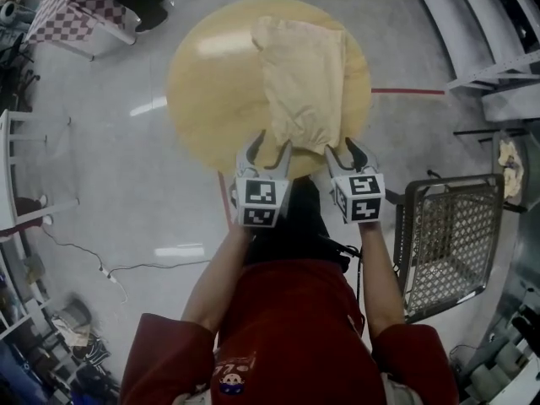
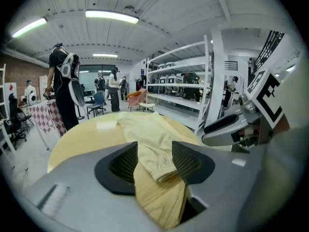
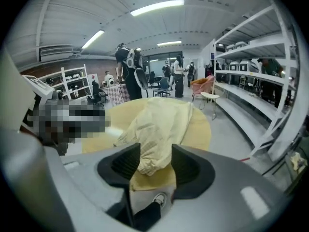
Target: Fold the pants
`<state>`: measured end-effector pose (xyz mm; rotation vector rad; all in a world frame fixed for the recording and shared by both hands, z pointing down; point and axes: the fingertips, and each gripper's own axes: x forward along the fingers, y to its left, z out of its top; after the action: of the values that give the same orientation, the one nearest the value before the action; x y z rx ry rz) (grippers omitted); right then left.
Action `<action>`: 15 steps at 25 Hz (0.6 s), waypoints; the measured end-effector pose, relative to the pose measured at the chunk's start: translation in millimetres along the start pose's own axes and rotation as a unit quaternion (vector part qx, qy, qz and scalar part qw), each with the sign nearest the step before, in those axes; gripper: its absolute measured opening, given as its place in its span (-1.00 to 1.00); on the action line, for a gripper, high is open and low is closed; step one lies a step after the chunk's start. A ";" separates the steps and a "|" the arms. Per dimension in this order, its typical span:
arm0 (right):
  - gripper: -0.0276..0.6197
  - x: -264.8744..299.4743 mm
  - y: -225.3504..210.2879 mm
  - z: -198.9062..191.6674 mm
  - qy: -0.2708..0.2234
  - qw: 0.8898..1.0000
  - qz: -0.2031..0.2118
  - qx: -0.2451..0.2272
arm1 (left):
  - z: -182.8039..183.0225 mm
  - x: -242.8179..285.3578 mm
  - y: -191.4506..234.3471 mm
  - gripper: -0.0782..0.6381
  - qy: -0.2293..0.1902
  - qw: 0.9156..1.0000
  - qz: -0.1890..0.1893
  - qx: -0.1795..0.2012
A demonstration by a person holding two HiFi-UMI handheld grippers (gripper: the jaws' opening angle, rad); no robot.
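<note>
I am holding my left gripper (image 1: 270, 147) and right gripper (image 1: 348, 150), jaws apart and clamping nothing, at the cuffs of pants (image 1: 302, 78) apparently already folded lengthwise on the table (image 1: 198, 99), crosswise folding left.

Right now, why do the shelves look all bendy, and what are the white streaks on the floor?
Right gripper view: the wide-angle lens curves the white metal shelves and darkens the corners. Head view: light glares as white streaks on the shiny grey floor and as a pale patch on the round yellow wooden table.
</note>
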<state>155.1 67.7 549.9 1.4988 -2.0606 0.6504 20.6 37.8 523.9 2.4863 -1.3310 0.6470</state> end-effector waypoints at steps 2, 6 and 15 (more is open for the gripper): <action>-0.31 9.8 -1.0 -9.1 0.020 1.000 0.011 0.014 | -14.4 9.2 -1.4 -0.10 0.027 1.000 -0.007 -0.014; -0.31 25.2 -3.6 -20.7 0.051 0.998 0.030 0.033 | -34.1 27.1 -2.4 -0.07 0.070 0.997 -0.019 -0.029; -0.31 46.8 -4.1 -42.4 0.100 0.992 0.052 0.056 | -65.6 47.0 -10.6 -0.06 0.136 0.988 -0.045 -0.051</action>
<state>151.8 60.4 612.6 1.3319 -1.9853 0.9334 34.8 36.8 604.1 2.2639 -1.1166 0.8396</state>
